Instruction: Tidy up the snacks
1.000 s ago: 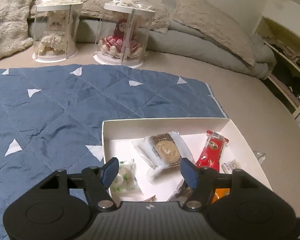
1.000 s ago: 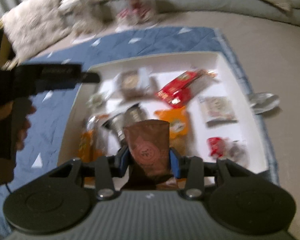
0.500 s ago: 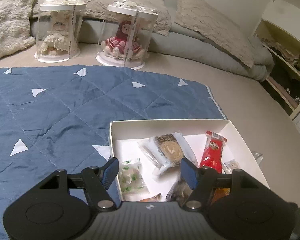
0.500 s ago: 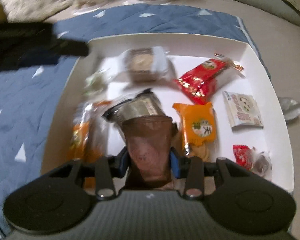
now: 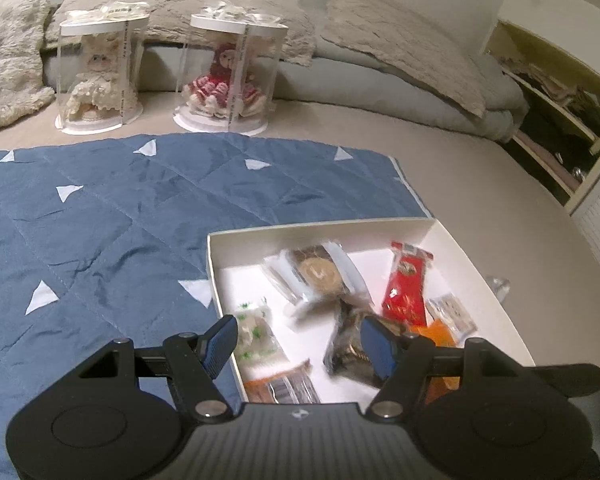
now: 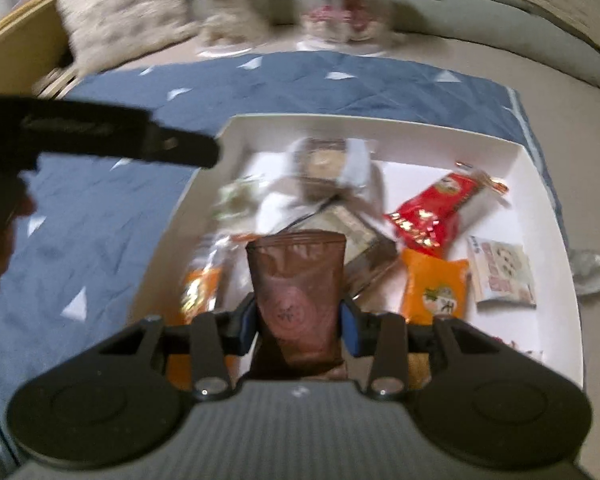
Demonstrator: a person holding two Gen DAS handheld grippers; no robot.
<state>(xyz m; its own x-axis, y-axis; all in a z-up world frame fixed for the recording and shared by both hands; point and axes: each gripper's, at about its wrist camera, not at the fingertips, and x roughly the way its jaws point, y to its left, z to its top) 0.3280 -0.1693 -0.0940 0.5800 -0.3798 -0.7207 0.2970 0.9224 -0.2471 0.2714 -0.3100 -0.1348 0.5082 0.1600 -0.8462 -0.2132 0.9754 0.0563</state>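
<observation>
The right gripper point(image 6: 300, 320), nearest its camera, is clamped on a matte brown crinkled foil snack pouch point(image 6: 298, 280), held upright above the 6 o'clock end of the shallow white cardboard box point(image 6: 540, 184). The left gripper point(image 5: 300, 344) hangs wide apart and empty over the box's 7 o'clock corner. Most snacks already lie inside, so the sorting looks well along, with this pouch left to place. Beyond the pouch, at 4 o'clock, sits a glossy orange plastic packet point(image 6: 436, 288); at 3 o'clock a flat pale printed sachet point(image 6: 504, 272); at 1 o'clock a shiny red foil wrapper point(image 6: 436, 208); at 12 o'clock a clear-wrapped round brown cake point(image 6: 328, 160). A crumpled silvery wrapper point(image 6: 592, 268) lies outside, beside the 3 o'clock wall. Underneath spreads a quilted blue mat with white triangles point(image 5: 100, 208).
</observation>
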